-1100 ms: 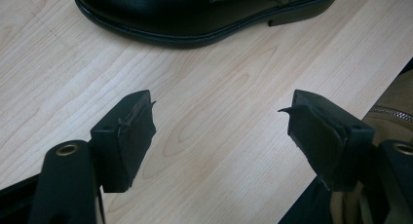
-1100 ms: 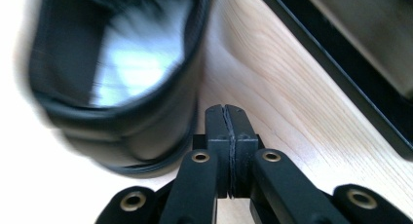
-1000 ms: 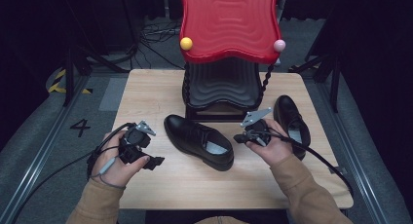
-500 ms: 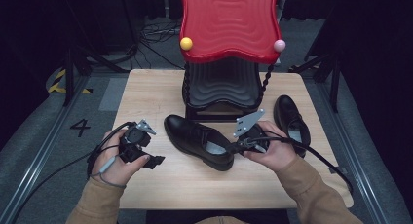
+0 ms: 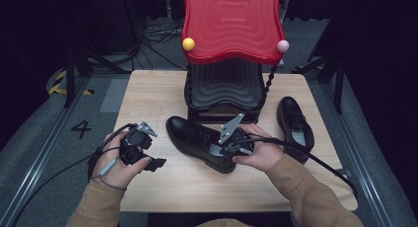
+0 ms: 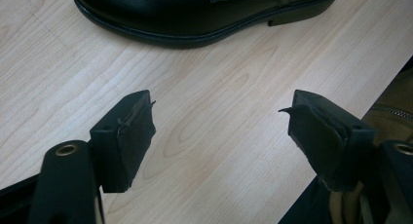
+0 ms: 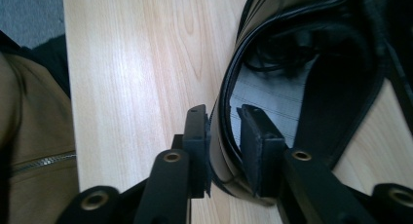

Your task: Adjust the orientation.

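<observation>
Even overhead light keeps the wooden surface (image 5: 162,182) bright while the surroundings stay dark. A pale glare patch crosses it in the right gripper view; near fingers (image 7: 197,151) blur softly.

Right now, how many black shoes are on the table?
2: one shoe at the middle, with the right gripper at its heel rim; the other shoe by the right edge. None seem hidden.

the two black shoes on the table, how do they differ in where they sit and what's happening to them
The near shoe lies in front of the black stand, slanted across the table; the far shoe sits by the right edge, pointing away. The right hand-held gripper has its jaws astride the near shoe's heel rim, one inside and one outside; the far shoe is untouched. Both are glossy black dress shoes with pale insoles, resting sole-down on the wooden table.
</observation>
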`<state>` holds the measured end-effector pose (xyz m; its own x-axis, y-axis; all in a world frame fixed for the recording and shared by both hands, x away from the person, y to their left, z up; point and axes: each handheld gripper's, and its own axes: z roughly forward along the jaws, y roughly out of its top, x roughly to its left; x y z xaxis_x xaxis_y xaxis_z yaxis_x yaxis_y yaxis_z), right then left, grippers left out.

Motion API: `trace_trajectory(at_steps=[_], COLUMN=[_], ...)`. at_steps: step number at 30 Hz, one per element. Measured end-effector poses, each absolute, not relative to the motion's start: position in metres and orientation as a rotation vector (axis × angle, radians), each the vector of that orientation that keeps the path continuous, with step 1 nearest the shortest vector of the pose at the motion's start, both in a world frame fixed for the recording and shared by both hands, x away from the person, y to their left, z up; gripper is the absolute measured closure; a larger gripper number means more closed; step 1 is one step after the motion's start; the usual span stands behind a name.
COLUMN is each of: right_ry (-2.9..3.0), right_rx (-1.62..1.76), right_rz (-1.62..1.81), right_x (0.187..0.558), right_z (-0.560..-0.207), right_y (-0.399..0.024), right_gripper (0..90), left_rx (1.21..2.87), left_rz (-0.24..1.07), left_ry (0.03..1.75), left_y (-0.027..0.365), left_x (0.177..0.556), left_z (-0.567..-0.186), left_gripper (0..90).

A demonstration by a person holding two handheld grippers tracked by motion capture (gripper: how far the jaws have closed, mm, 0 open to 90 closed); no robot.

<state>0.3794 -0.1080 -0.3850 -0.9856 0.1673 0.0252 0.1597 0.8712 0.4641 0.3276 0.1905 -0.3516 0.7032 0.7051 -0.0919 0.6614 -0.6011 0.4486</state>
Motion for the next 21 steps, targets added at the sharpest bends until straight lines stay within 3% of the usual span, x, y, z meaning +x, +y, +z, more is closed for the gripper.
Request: trace_trajectory(at_steps=[10, 17, 21], right_ry=[3.104, 3.14, 3.145], right_rx=[0.28, 0.272, 0.254], right_rz=[0.648, 0.656, 0.669], right_x=[0.387, 0.39, 0.39], right_z=[-0.415, -0.419, -0.419], right_y=[-0.094, -0.092, -0.091], right_gripper=[71.1, 82.8, 84.2], left_rx=[2.458, 2.46, 2.462], left_rz=[0.128, 0.133, 0.133], left_ry=[1.057, 1.058, 1.052], left_y=[0.191, 0.191, 0.191], left_x=[0.328, 0.329, 0.329], left_z=[-0.353, -0.353, -0.354], left_gripper=[25.3, 25.3, 25.3])
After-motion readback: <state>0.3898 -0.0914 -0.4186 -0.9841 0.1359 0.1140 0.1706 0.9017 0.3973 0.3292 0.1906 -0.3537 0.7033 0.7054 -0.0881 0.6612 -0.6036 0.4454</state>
